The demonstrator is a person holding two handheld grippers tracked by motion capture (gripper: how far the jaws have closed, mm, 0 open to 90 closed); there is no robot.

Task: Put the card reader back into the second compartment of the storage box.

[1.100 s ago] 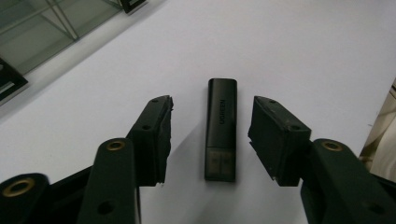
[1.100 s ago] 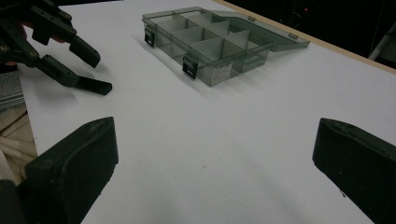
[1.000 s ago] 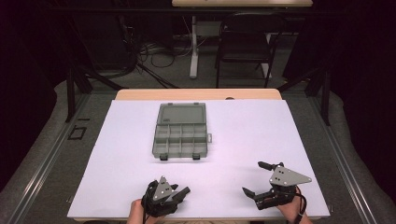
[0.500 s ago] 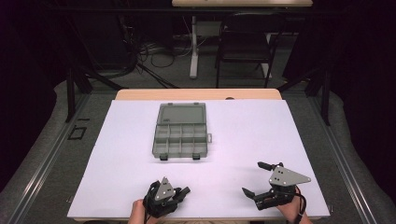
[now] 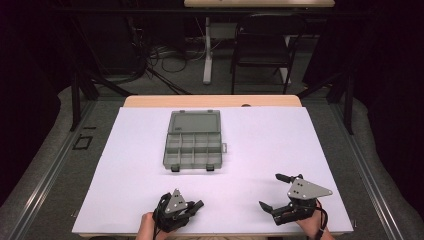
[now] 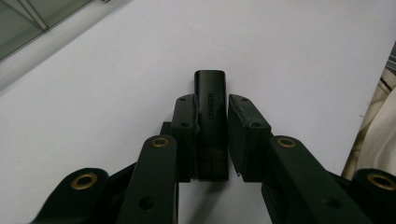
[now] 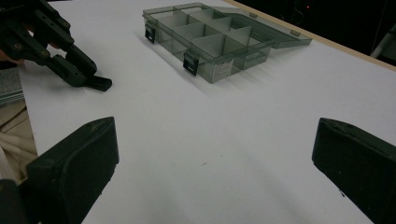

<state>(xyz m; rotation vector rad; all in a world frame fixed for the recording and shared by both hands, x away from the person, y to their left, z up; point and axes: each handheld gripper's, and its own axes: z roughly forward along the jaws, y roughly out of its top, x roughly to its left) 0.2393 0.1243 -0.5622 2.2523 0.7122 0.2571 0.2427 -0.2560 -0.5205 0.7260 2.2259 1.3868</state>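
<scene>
Pinching a black adapter (image 6: pixel 211 122), left gripper (image 6: pixel 211 105); right gripper (image 7: pixel 210 154) spread; organizer box (image 5: pixel 193 139) well apart.

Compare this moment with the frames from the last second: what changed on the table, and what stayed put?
The left tool has just been closing, and its jaws now clamp a small black block low over the white table. Both hands kept their places. The right tool stays open with nothing between its jaws, and the open grey compartment box has not shifted.

Bare white table (image 5: pixel 280 150) around both tools; compartment box (image 5: pixel 194 140) farther off, mid-table.
</scene>
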